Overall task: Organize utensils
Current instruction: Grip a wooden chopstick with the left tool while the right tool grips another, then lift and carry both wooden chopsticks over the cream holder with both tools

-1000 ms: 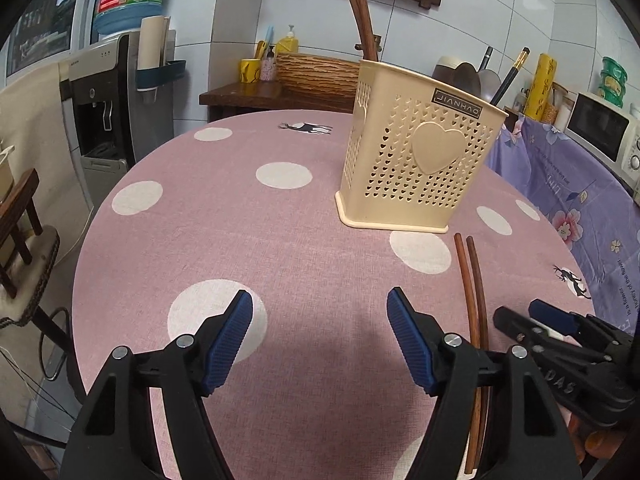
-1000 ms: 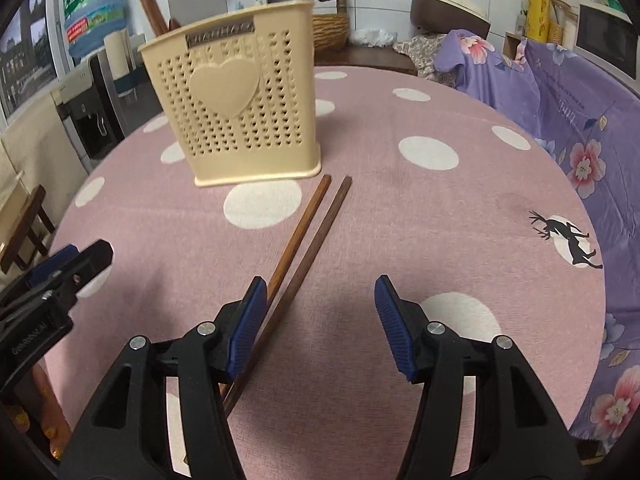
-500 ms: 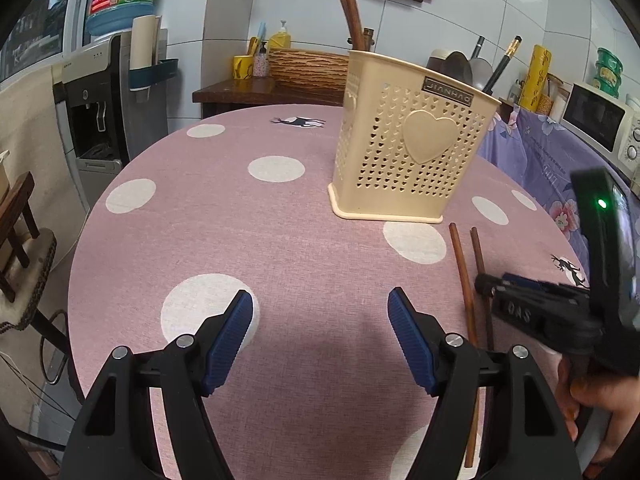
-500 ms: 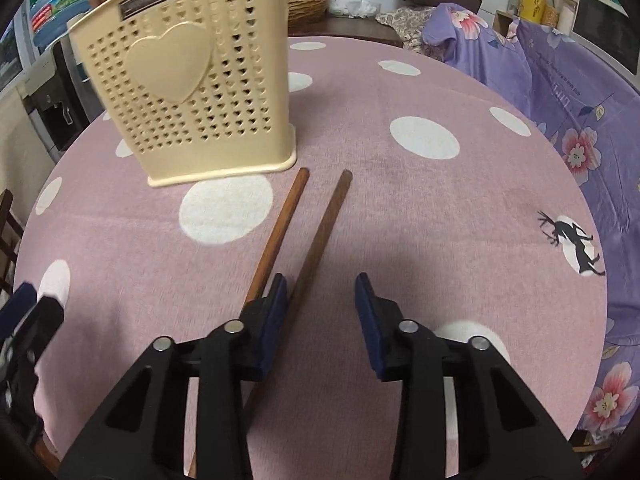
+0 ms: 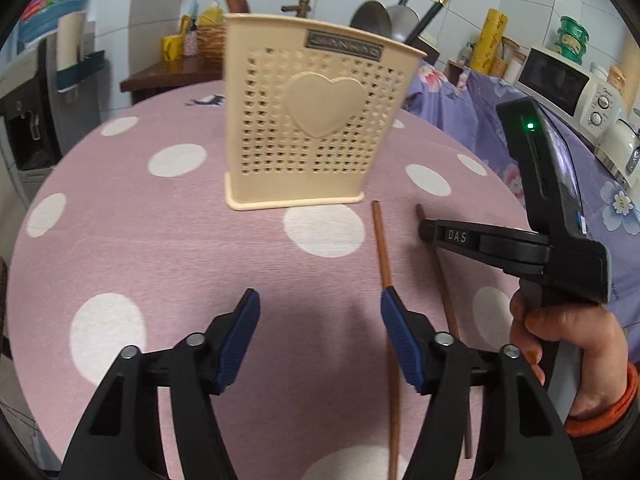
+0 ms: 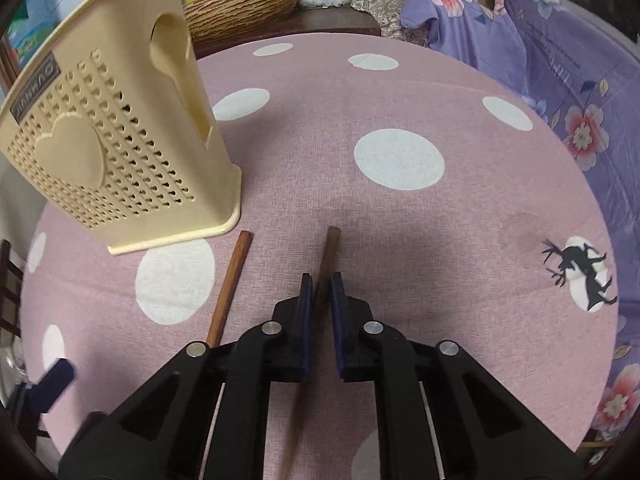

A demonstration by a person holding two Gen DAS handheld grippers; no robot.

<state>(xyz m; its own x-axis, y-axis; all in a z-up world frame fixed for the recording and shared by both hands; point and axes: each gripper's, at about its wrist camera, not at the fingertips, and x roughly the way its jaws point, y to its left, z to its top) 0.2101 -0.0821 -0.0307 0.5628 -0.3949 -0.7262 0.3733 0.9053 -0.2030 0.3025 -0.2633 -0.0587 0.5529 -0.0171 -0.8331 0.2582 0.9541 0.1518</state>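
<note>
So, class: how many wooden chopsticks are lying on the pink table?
2. One chopstick is clamped in the right claw; the other chopstick lies free beside it, nearer the cream holder. Any inside the holder are hidden.

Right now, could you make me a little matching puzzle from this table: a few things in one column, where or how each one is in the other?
Things:
1. right gripper
2. left gripper
3. lighter chopstick
4. utensil holder

States:
a. standing upright on the tablecloth
b. lying loose on the cloth
c. open, nothing between its pads
d. shut on the darker chopstick

Pairs: 1-d, 2-c, 3-b, 4-a
</note>
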